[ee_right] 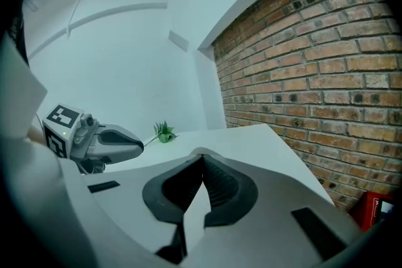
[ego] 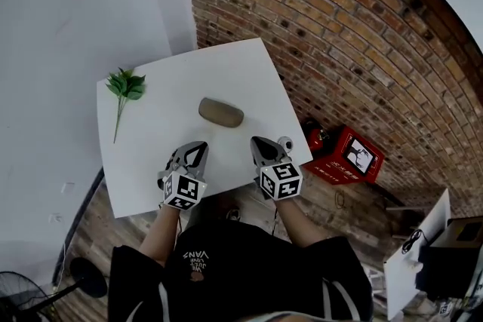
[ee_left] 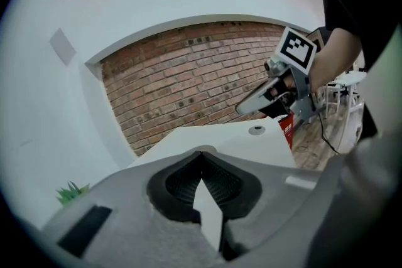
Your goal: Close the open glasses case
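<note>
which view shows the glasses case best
The head view: the brown glasses case lies whole and unobstructed in the middle of the white table, and its lid looks closed. Neither the left gripper view nor the right gripper view shows the case at all.

Left gripper (ego: pixel 198 148) and right gripper (ego: pixel 260 142) held side by side in front of the torso, a gap between them. Both point away from the body, tipped somewhat down. Left jaws closed tip to tip, nothing between them; right jaws the same, empty. Left marker cube (ego: pixel 185 190) and right marker cube (ego: pixel 281 181) face up. Bare left forearm (ego: pixel 161 231) and right forearm (ego: pixel 300 222) run back to dark sleeves.
</note>
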